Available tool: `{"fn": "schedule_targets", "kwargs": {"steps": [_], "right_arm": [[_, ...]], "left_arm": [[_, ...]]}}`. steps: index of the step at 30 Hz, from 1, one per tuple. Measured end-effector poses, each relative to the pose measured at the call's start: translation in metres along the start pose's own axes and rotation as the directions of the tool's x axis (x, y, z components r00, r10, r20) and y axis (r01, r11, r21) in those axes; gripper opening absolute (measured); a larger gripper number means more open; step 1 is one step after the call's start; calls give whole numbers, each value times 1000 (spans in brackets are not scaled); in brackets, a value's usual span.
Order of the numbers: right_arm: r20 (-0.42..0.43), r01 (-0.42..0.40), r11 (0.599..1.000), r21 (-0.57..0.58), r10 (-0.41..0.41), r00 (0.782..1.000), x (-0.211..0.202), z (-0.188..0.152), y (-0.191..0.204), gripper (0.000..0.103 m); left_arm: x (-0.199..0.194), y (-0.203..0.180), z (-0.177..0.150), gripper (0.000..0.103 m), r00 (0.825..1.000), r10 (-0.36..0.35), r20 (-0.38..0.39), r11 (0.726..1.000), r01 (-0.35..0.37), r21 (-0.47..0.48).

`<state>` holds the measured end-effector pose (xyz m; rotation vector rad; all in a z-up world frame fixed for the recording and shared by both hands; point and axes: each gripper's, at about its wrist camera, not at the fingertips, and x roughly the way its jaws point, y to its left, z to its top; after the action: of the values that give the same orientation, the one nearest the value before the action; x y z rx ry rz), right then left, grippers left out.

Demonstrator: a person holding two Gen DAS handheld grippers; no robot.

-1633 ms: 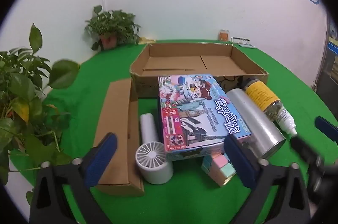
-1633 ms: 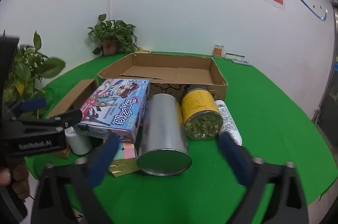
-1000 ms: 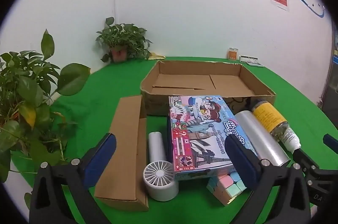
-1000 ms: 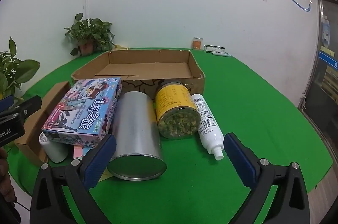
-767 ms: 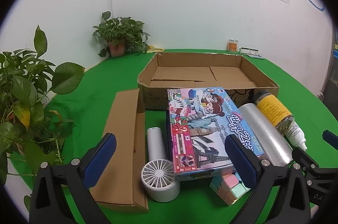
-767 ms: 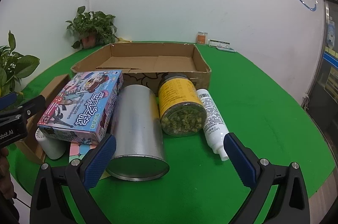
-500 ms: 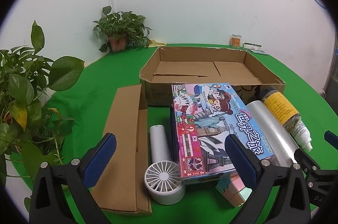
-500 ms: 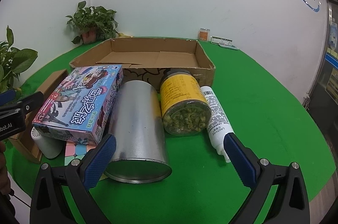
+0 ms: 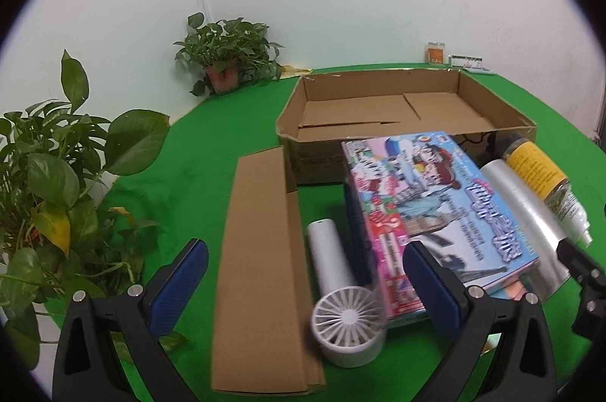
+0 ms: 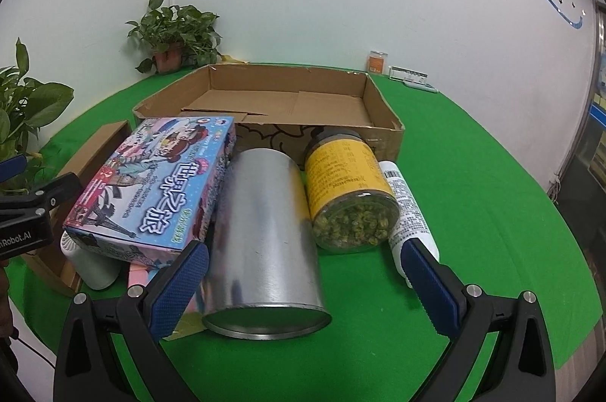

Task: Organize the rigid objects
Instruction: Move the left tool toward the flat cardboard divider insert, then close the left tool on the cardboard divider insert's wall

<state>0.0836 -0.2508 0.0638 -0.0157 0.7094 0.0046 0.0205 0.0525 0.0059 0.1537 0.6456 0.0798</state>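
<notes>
Table [image 10: 473, 197]: round, covered in green cloth, bearing everything below
Open carton [image 10: 382, 106]: wide shallow cardboard tray at 12 o'clock in both wrist views, flaps lying flat on its floor, nothing inside
Flat carton [image 9: 257, 250]: long closed cardboard box at 7 o'clock of the open carton in the left wrist view, lying lengthwise towards the camera
Game box [image 10: 159, 186]: colourful box with cartoon figures and landmark drawings, tilted, its near end propped on smaller things, its far end just in front of the open carton; at 10 o'clock in the right wrist view
Silver can [image 10: 261, 235]: plain metal cylinder on its side, open rim facing the camera, touching the game box at its 9 o'clock side and lying between that box and the jar
Jar [image 10: 348, 186]: yellow label, clear base showing dried greenish buds, on its side at 3 o'clock of the silver can, dark lid end against the open carton
White bottle [image 10: 409, 208]: slim printed tube lying at 3 o'clock of the jar, touching it
Handheld fan [image 9: 341, 292]: white, lying between the flat carton and the game box, round grille facing the camera
Pastel cube [image 9: 515, 284]: pink block partly hidden under the near end of the game box
Left gripper [image 9: 303, 288]: blue-padded fingers spread wide, holding nothing, framing the flat carton and fan from 6 o'clock
Right gripper [image 10: 303, 288]: fingers spread wide, empty, framing the silver can's rim from 6 o'clock
Potted plants [image 9: 227, 57]: one against the wall at 11 o'clock, another at the table's 9 o'clock edge
</notes>
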Motion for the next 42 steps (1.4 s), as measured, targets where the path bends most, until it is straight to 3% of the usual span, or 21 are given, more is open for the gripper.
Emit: {"fn": "schedule_targets", "kwargs": {"steps": [4, 6, 9, 11, 15, 19, 24, 27, 29, 33, 38, 41, 42], "right_arm": [[9, -20, 999, -32, 20, 1000, -2, 4, 14, 102], [11, -31, 999, -44, 32, 999, -1, 7, 22, 102], [12, -51, 997, -55, 51, 999, -1, 9, 31, 102], [12, -63, 996, -58, 64, 998, -2, 10, 37, 102], [8, -91, 993, -71, 91, 996, -2, 15, 50, 102], [3, -135, 987, -91, 136, 991, -3, 18, 64, 102], [-13, -218, 971, -99, 218, 976, -6, 23, 80, 102], [-13, -278, 956, -98, 278, 961, -8, 30, 91, 102], [-15, -329, 940, -93, 329, 944, -10, 36, 101, 102], [-65, -433, 900, -45, 430, 901, -6, 45, 126, 102], [-173, -536, 843, -49, 521, 836, 7, 41, 175, 93], [-191, -535, 841, -82, 513, 837, 14, 42, 201, 82], [-194, -533, 841, -92, 510, 838, 16, 42, 207, 74]], "left_arm": [[12, 6, -7, 101, 999, 11, -47, 1000, -11, 13], [18, 12, -11, 94, 998, 12, -68, 1000, -10, 23], [26, 20, -15, 78, 994, 0, -111, 1000, 0, 1], [30, 27, -18, 62, 990, -22, -137, 999, 19, -26], [32, 41, -22, 54, 989, -48, -143, 997, 38, -72], [28, 56, -23, 38, 988, -88, -129, 990, 73, -121], [34, 83, -32, 36, 980, -70, -187, 983, 36, -179], [41, 101, -43, 35, 968, -79, -240, 976, 26, -217], [46, 111, -51, 22, 958, -99, -269, 967, 29, -253], [62, 129, -71, 19, 906, -275, -320, 904, 130, -408], [57, 125, -73, 18, 907, -280, -314, 902, 136, -410], [57, 121, -73, 18, 907, -276, -317, 904, 133, -407], [58, 121, -73, 18, 906, -279, -319, 901, 132, -414]]}}
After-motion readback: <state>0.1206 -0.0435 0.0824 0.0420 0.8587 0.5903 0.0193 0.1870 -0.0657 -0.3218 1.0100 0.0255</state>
